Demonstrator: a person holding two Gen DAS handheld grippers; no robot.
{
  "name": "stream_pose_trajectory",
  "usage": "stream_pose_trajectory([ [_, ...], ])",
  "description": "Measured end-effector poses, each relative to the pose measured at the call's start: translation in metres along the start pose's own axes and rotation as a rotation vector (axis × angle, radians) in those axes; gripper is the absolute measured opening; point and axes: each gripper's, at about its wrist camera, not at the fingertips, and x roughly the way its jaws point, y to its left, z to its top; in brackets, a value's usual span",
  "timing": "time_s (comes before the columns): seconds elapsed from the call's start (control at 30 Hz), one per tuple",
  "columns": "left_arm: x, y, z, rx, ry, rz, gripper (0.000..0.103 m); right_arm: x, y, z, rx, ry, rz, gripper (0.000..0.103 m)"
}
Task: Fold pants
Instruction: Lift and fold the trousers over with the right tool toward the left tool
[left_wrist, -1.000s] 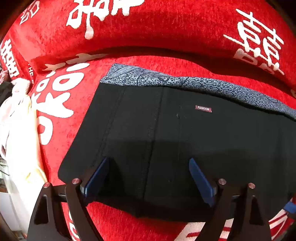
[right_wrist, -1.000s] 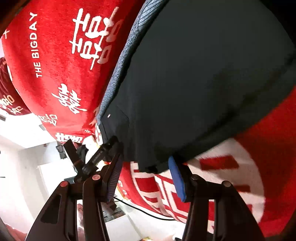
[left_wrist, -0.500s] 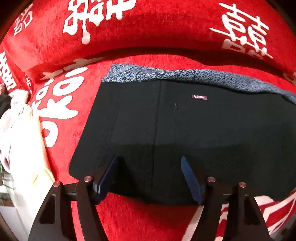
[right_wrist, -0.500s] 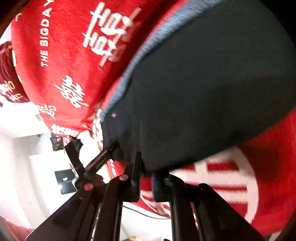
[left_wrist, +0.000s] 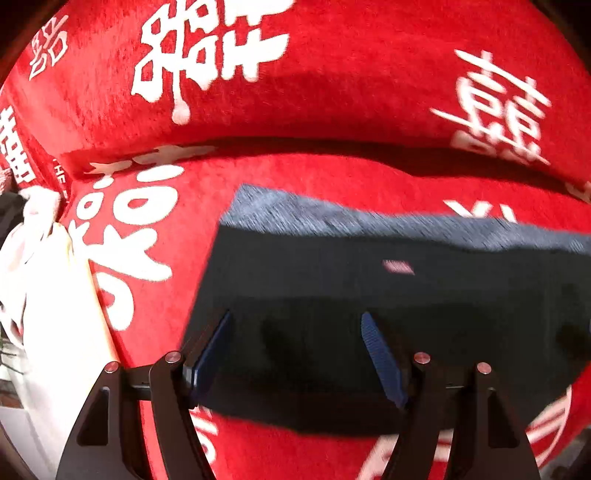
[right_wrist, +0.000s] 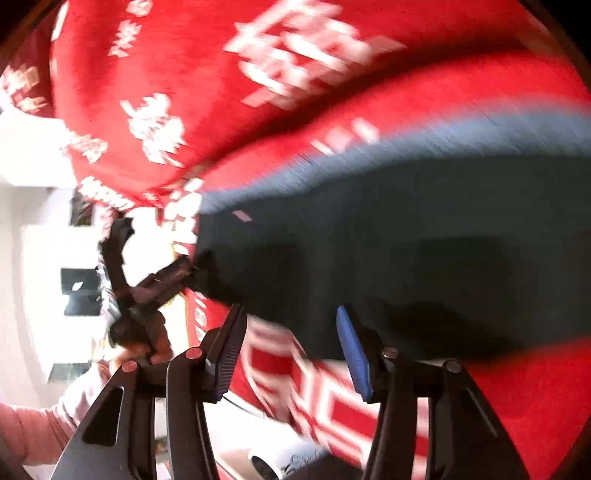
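Pants (left_wrist: 388, 295) look basically done: a flat dark rectangle on the red sofa cushion (left_wrist: 332, 173), grey waistband edge toward the backrest. Left tongs (left_wrist: 295, 354) hang released above the near edge, right tongs (right_wrist: 291, 350) are opening, nothing gripped. Maybe just a final tidy left.

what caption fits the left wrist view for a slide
Left gripper open above folded black pants lying on a red blanket printed with white characters.

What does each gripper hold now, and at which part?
Nothing. The left gripper stands open above the folded black pants; the right gripper is opening at their near edge, with no cloth pinched.
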Motion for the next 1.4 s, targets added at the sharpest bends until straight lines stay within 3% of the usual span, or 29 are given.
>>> stream_pose_trajectory([
  [0.07, 0.019, 0.011, 0.006, -0.036, 0.027, 0.018, 0.073, 0.036, 0.018, 0.034, -0.030, 0.042, 0.045, 0.042],
  [0.13, 0.036, 0.022, 0.003, -0.082, 0.069, -0.015, 0.076, 0.075, 0.029, 0.057, -0.044, 0.085, 0.067, 0.039],
  [0.2, 0.043, 0.032, -0.002, -0.144, 0.055, -0.039, 0.089, 0.110, 0.035, 0.070, -0.042, 0.126, 0.075, 0.039],
  [0.3, 0.049, 0.042, -0.007, -0.164, 0.041, -0.075, 0.098, 0.156, 0.032, 0.084, -0.086, 0.145, -0.060, 0.039],
  [0.33, 0.052, 0.046, -0.007, -0.177, 0.051, -0.085, 0.100, 0.164, 0.025, 0.091, -0.087, 0.129, -0.107, 0.036],
  [0.37, 0.057, 0.051, -0.007, -0.201, 0.066, -0.102, 0.103, 0.163, 0.018, 0.098, -0.069, 0.092, -0.128, 0.024],
  [0.43, 0.064, 0.058, -0.007, -0.252, 0.097, -0.144, 0.103, 0.148, 0.001, 0.109, 0.002, 0.023, -0.214, 0.023],
  [0.53, 0.059, 0.055, -0.005, -0.239, 0.103, -0.109, 0.103, 0.116, -0.011, 0.110, 0.077, -0.004, -0.159, 0.031],
  [0.6, 0.050, 0.051, -0.004, -0.238, 0.099, -0.098, 0.103, 0.096, -0.009, 0.099, 0.066, 0.016, -0.139, 0.068],
  [0.67, 0.037, 0.045, -0.004, -0.247, 0.078, -0.118, 0.103, 0.080, -0.011, 0.089, 0.072, 0.014, -0.124, 0.077],
  [0.83, 0.015, 0.018, 0.003, -0.259, 0.089, -0.174, 0.103, 0.042, -0.030, 0.061, 0.202, -0.014, -0.050, 0.077],
  [1.1, -0.022, -0.060, 0.011, -0.187, 0.093, -0.405, 0.103, -0.019, -0.051, 0.023, 0.253, -0.049, -0.014, 0.079],
  [1.4, -0.046, -0.169, 0.000, -0.013, 0.139, -0.410, 0.103, -0.085, -0.116, -0.021, 0.400, -0.106, -0.010, 0.079],
])
